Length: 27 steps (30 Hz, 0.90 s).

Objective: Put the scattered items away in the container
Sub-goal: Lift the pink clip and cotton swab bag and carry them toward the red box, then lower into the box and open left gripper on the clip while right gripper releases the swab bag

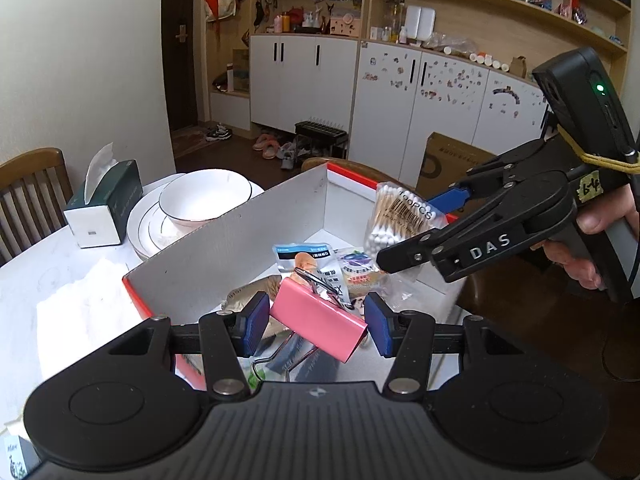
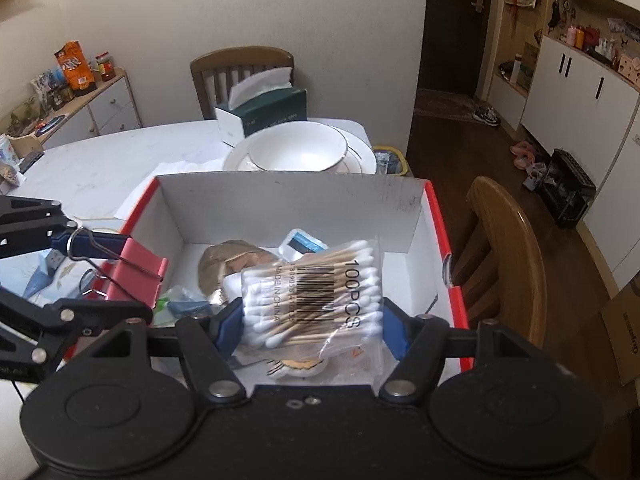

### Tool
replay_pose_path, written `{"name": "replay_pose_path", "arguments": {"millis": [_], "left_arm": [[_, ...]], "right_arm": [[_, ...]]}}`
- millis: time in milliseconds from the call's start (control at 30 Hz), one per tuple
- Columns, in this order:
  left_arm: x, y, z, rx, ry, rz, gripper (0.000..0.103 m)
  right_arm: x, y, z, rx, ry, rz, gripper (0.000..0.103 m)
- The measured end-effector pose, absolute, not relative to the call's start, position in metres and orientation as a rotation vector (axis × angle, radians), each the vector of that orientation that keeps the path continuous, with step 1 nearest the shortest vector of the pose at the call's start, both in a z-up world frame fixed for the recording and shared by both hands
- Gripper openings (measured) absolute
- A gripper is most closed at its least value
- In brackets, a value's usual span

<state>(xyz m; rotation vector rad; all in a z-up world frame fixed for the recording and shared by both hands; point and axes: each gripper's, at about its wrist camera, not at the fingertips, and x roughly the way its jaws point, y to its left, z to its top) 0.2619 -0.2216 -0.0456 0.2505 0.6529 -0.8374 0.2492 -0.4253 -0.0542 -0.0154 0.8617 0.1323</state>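
A white cardboard box with red rim [image 1: 224, 240] [image 2: 288, 196] stands on the table and holds several packets. My left gripper [image 1: 316, 326] is shut on a pink binder clip [image 1: 316, 322], held over the box's near edge; the clip also shows in the right wrist view [image 2: 136, 276]. My right gripper [image 2: 312, 326] is shut on a clear bag of cotton swabs [image 2: 316, 292], held above the box's inside. The bag and the right gripper also show in the left wrist view [image 1: 400, 216], over the box's far right side.
A white bowl on plates [image 1: 204, 200] [image 2: 300, 152] and a green tissue box [image 1: 104, 208] [image 2: 264, 112] stand behind the box. White paper [image 1: 80, 300] lies on the table to the left. Wooden chairs [image 2: 500, 240] stand at the table's sides.
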Motion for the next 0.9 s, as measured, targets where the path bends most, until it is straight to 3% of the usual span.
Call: {"name": "replay_pose_path", "arguments": {"millis": [900], "left_arm": [[0.315,-0.261,-0.076,0.267,0.752,-0.714,0.051]], "right_arm": [[0.322,-0.435,-0.09,-0.031,0.958,0.175,0.068]]}}
